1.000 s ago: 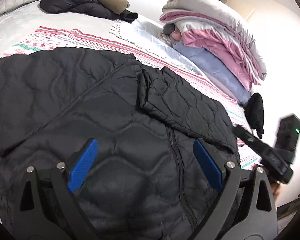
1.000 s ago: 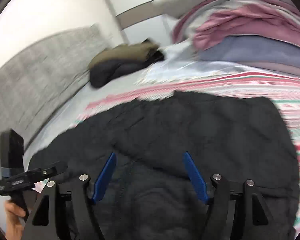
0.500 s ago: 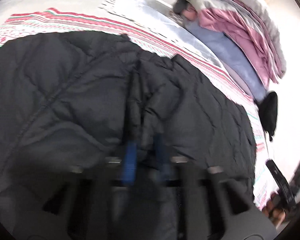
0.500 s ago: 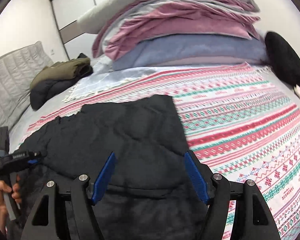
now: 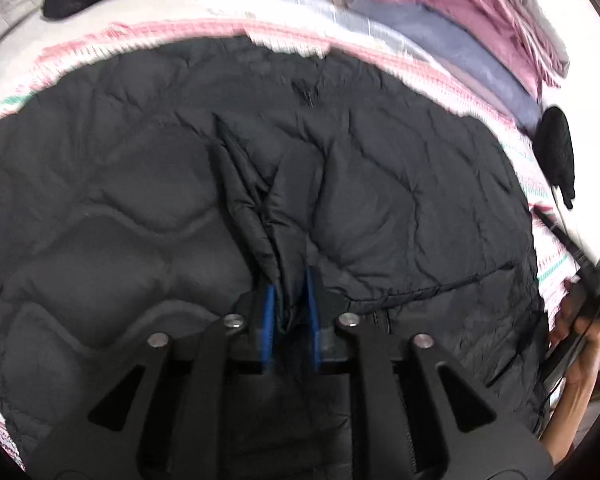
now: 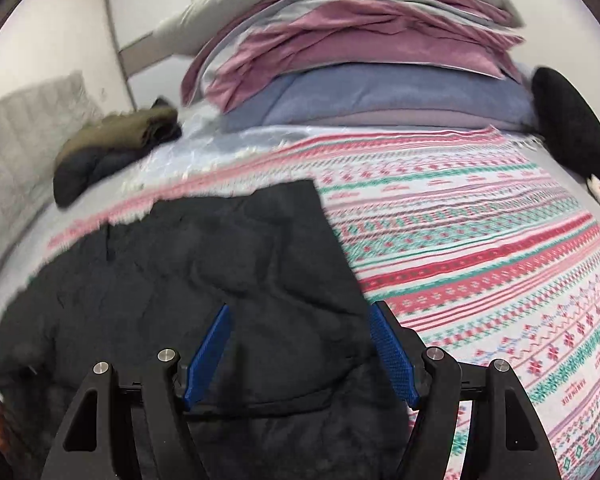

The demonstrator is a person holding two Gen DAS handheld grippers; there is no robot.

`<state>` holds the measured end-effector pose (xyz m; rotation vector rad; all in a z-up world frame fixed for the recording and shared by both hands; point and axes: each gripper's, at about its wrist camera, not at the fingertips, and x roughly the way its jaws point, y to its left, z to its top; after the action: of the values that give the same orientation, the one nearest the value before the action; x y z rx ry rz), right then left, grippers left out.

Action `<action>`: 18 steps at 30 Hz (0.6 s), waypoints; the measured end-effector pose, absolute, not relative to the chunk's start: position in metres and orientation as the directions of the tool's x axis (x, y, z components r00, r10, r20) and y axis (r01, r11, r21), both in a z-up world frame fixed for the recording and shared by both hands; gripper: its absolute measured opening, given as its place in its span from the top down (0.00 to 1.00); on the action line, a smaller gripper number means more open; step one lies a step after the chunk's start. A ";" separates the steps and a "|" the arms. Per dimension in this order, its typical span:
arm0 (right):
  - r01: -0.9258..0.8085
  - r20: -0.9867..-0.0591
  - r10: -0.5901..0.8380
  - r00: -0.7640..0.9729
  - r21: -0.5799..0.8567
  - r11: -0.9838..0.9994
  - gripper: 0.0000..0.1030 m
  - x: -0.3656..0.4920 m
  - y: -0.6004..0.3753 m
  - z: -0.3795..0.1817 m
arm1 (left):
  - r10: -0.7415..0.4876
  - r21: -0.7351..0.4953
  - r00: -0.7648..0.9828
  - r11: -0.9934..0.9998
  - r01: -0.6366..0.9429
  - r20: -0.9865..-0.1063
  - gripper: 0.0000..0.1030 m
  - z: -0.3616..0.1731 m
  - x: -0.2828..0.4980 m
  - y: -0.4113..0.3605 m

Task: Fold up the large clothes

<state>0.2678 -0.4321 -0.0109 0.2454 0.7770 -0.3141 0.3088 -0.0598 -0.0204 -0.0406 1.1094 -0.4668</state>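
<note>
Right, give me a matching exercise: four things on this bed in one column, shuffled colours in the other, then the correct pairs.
Things:
1. quilted jacket
2. top garment of the small folded pile
3. pillow under the pink bedding
4. blanket under the jacket

Colours:
A. olive
B. red and green pattern on white
C. black
D. blue-grey

Pairs: 1-C, 2-A, 3-D, 4-B

Black quilted jacket [image 5: 380, 200]: lower part hidden behind the left gripper's frame; its left portion cut off by the right wrist picture's edge. Patterned bedspread [image 6: 480, 248]: far border smeared by motion blur, small printed lettering unreadable. Stacked bedding [image 5: 460, 28]: top cropped, blurred. Hand [image 5: 576, 344] at right edge: partly cut off, held device blurred. Folded dark clothes [image 6: 108, 156]: indistinct.
</note>
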 end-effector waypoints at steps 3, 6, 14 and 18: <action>0.410 -0.806 -0.218 0.551 0.034 0.911 0.30 0.279 -0.438 -0.041 | -0.355 -0.212 0.512 0.924 0.317 -0.782 0.50 0.004 0.302 -0.052; 0.428 -0.823 -0.177 0.540 0.087 0.900 0.30 0.279 -0.448 -0.049 | -0.409 -0.229 0.583 0.905 0.359 -0.702 0.49 0.020 0.297 -0.055; 0.462 -0.837 -0.240 0.492 0.018 0.887 0.21 0.278 -0.448 -0.050 | -0.437 -0.270 0.418 0.875 0.401 -0.796 0.49 -0.047 0.320 -0.088; 0.493 -0.851 -0.186 0.491 0.095 0.865 0.17 0.272 -0.463 -0.053 | -0.434 -0.263 0.432 0.878 0.400 -0.791 0.45 -0.040 0.316 -0.088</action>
<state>0.2717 -0.4629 -0.0531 0.3489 0.9764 -0.4220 0.3165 -0.0878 -0.0401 -0.0378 0.9973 -0.5199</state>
